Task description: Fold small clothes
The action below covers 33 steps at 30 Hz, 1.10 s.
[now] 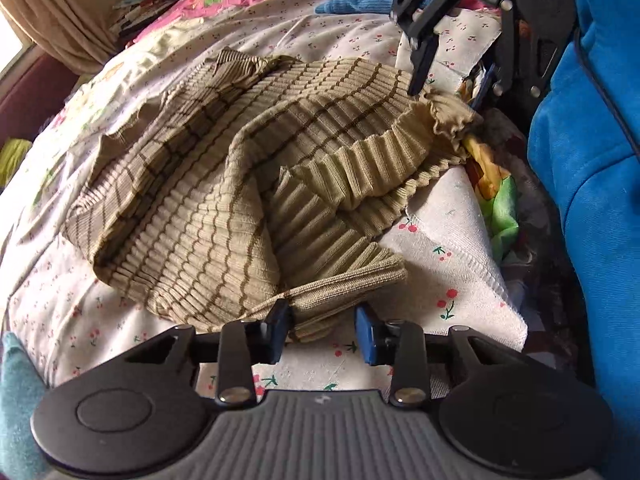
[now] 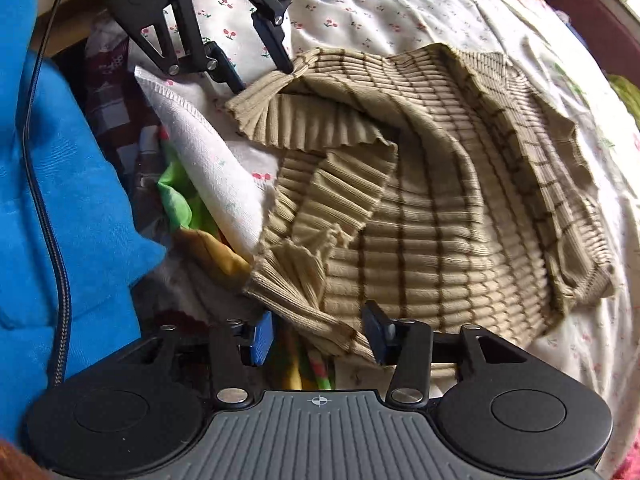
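Both tongs stand open over a rumpled beige striped ribbed sweater (image 1: 224, 184) on a cherry-print bedsheet (image 1: 460, 280): left tongs (image 1: 324, 330) and right tongs (image 2: 318, 338) each straddle a cuff without pressing it. No readable writing.

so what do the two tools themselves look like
Both match: the left tool and right tool have black linkage arms with silver rivets, blue pads, round black discs either side and a grey ribbed body. A small crosshair mark sits on the right one. A black braided cable runs beside it.
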{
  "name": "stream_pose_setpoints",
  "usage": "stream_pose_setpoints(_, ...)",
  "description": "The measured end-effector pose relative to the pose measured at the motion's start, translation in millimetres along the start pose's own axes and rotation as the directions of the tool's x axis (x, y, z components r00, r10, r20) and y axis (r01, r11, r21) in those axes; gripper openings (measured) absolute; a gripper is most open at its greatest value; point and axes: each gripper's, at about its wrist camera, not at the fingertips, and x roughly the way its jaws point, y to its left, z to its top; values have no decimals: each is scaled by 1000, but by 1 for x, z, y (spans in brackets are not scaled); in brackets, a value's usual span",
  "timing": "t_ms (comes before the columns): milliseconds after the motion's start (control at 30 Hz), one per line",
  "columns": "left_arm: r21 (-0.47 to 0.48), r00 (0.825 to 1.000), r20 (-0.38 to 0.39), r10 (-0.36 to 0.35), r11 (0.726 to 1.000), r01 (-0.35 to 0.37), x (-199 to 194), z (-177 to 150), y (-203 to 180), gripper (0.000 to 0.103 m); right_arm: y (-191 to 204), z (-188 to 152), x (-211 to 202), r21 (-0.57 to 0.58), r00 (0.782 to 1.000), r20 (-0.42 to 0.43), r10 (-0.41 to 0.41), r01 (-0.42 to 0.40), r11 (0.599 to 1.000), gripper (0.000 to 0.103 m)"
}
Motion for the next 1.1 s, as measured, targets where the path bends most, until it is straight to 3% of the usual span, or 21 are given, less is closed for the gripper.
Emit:
stream_pose_setpoints(33,7,1000,1,1,1000,-1,-1,0,0,46,-1,0,2,13,1000,-4,10,-10,1000,40)
stream_pose_setpoints(100,35,1000,2,5,999,-5,-5,0,-3,46,0,-1,3,34,1000,2,23,-23,999,26)
stream_pose_setpoints(200,85,1000,-8,10,996,-10,-3,1,-8,47,2,-3,2,85,999,12,32,-32,996,14)
stream_pose_setpoints(467,196,998,-14,65,979,-61,10,12,-19,48,-1,-14,-6,199,998,58,16,-27,980,10)
stream_pose_setpoints(733,202,997,-74,21,979,-6,24,20,-12,46,-3,-17,-6,231,997,80,16,-34,972,9)
stream_pose_setpoints(767,187,997,-80,9,982,6,25,21,-11,41,-4,-17,-7,243,996,84,18,-38,969,9)
stream_pose_setpoints(800,165,996,-86,-5,986,19,25,22,-9,28,-5,-18,-8,259,996,92,21,-44,965,7)
stream_pose_setpoints(833,145,997,-80,-7,989,19,24,22,-8,25,-8,-20,-9,284,994,103,25,-54,957,7)
stream_pose_setpoints(1000,-62,1000,-1,0,998,0,13,22,21,21,-37,-28,-22,458,978,209,-11,-87,885,3)
stream_pose_setpoints(1100,-238,996,86,32,971,-11,-3,25,53,21,-63,-35,-36,573,953,290,-86,-100,814,3)
